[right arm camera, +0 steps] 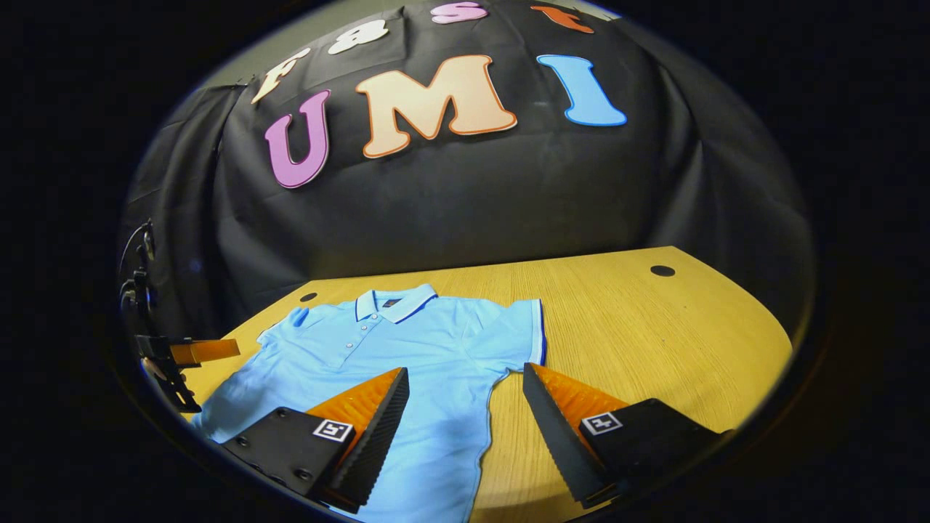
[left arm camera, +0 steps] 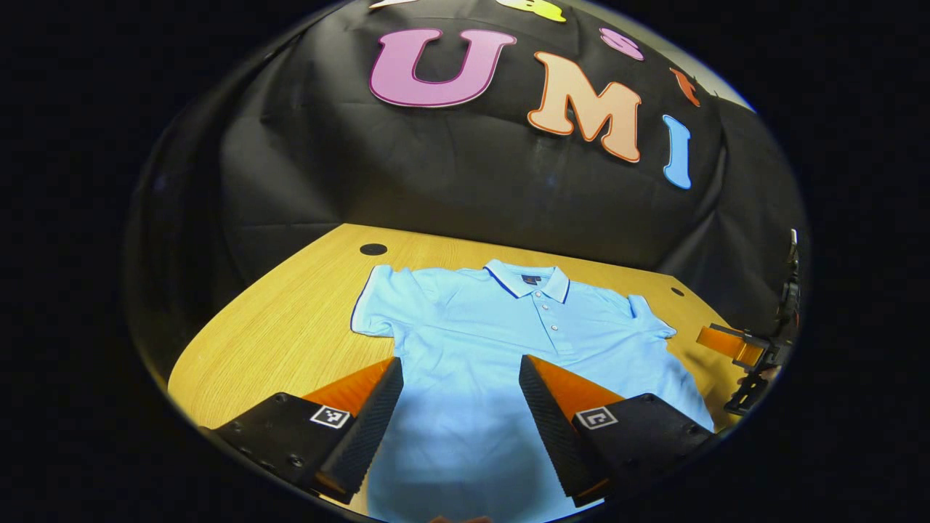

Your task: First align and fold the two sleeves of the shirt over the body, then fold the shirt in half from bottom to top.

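A light blue polo shirt lies flat and face up on the wooden table, collar toward the back wall, both short sleeves spread out. My left gripper hovers open over the shirt's lower left body with nothing between its fingers. In the right gripper view the same shirt lies left of centre, and my right gripper stands open above the shirt's right side seam, just below the right sleeve. The other gripper shows far off at each view's edge.
The table has small dark round holes near its back corners. Bare wood stretches to the right of the shirt and to its left. The black cloth wall stands close behind the table.
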Demonstrator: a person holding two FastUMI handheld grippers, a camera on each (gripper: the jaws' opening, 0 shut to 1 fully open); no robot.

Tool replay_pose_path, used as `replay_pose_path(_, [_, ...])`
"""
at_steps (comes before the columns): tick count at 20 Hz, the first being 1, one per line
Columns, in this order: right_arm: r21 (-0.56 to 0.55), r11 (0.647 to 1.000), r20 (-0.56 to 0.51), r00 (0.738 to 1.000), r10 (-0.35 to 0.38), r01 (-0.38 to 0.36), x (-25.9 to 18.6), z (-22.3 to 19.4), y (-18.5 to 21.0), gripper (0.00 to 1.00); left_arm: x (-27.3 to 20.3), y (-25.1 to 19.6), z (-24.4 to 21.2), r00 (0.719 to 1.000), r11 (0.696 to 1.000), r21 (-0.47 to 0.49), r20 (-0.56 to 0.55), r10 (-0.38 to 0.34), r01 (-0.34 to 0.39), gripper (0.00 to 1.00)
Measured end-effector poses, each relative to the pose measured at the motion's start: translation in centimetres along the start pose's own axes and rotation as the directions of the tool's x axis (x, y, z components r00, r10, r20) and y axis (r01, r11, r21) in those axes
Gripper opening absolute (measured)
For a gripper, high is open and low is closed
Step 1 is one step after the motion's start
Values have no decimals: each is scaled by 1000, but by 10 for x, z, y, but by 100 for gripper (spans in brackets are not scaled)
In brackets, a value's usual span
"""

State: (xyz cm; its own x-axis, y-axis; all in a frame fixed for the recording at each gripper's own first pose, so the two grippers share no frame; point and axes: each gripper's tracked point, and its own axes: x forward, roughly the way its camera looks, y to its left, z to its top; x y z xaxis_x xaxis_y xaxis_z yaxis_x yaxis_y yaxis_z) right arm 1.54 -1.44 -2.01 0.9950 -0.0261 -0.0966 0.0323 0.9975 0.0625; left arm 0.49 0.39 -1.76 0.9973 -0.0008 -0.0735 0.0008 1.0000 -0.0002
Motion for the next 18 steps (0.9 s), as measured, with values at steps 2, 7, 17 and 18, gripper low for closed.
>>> replay_pose_path(2, [-25, 1000, -13, 1000, -5, 4, 5, 3, -2, 95, 1, 0, -2, 1000, 1000, 2, -10, 0, 0, 96])
replay_pose_path(7, [-102, 995, -47, 999, -17, 12, 26, 21, -9, 98, 0, -3, 0, 1000, 1000, 2, -7, -15, 15, 96])
replay_pose_path(17, [-162, 984, -212, 972, -103, 69, 116, 19, -53, 98, -1, 1, -1, 1000, 1000, -1, 1, 7, -7, 96])
replay_pose_path(18, [-160, 984, -235, 966, -111, 75, 123, 15, -57, 95, -1, 2, -2, 1000, 1000, 1, 1, 10, -10, 96])
